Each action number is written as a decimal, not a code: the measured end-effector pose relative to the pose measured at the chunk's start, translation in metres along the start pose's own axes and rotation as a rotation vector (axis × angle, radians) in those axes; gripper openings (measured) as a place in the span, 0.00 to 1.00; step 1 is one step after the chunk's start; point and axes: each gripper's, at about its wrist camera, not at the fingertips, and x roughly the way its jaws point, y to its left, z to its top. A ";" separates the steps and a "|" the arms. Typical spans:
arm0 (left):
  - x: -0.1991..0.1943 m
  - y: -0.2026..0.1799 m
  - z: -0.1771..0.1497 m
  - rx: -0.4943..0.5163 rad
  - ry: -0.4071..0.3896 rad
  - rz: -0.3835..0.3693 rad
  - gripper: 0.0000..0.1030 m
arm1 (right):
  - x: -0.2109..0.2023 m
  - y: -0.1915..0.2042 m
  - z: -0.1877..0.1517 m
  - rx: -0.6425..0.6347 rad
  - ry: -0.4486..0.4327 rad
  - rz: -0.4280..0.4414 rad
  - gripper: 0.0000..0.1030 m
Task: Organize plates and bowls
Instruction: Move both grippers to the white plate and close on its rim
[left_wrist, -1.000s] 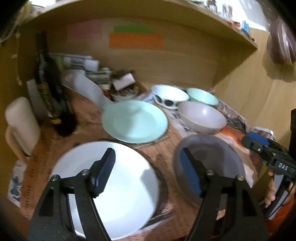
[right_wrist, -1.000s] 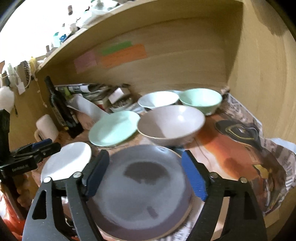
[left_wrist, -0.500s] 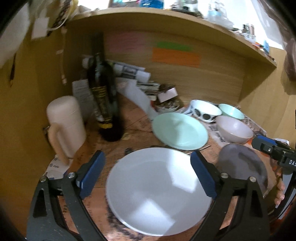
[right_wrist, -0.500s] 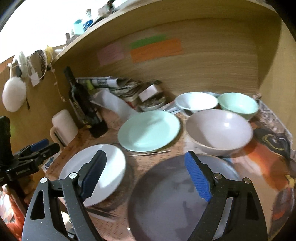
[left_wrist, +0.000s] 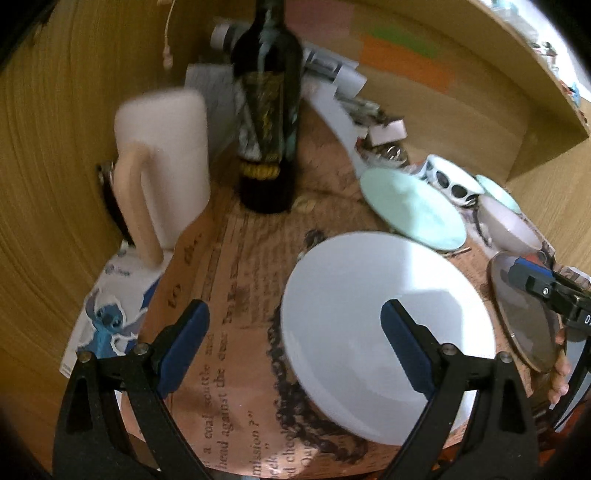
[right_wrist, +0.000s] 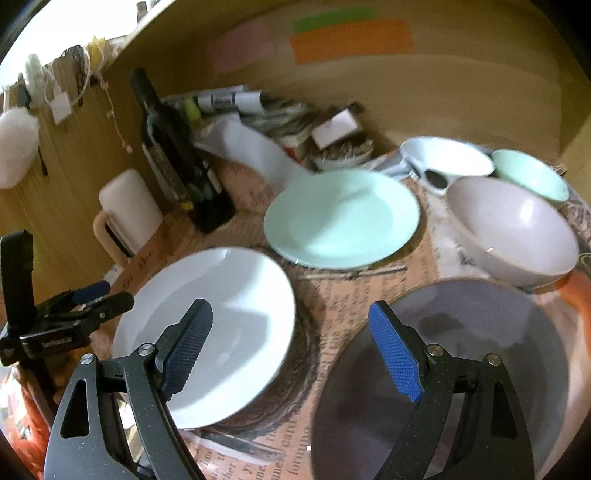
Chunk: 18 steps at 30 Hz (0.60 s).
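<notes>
Hovering over the newspaper-covered table (left_wrist: 229, 280), the left claw (left_wrist: 295, 347) has its jaws spread wide and holds nothing; its right blue pad (left_wrist: 404, 347) sits above the white plate (left_wrist: 369, 306), while its left pad hangs over bare newspaper. Ahead and to its left stand a dark bottle (left_wrist: 267, 110) and a cream mug (left_wrist: 166, 170). Ahead and to the right lie the mint plate (left_wrist: 413, 210) and, beyond it, the bowls.

The right claw (right_wrist: 291, 347) is also wide and empty. The white plate (right_wrist: 221, 325) lies under its left pad (right_wrist: 188, 343), and the grey plate (right_wrist: 480, 362) under its right one. Straight ahead of it rests the mint plate (right_wrist: 343, 221). Further right and ahead sit three bowls, close together: a grey bowl (right_wrist: 513, 229), a white bowl (right_wrist: 447, 158) and a mint bowl (right_wrist: 532, 177). The left claw (right_wrist: 85, 299) shows at the far left.
</notes>
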 end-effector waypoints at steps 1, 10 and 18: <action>0.003 0.003 -0.002 -0.006 0.014 -0.003 0.92 | 0.002 0.002 -0.001 -0.008 0.006 -0.003 0.77; 0.019 0.016 -0.014 -0.049 0.071 -0.062 0.81 | 0.024 0.011 -0.004 -0.004 0.083 0.000 0.49; 0.027 0.021 -0.018 -0.074 0.092 -0.102 0.59 | 0.033 0.012 -0.007 0.018 0.124 0.004 0.45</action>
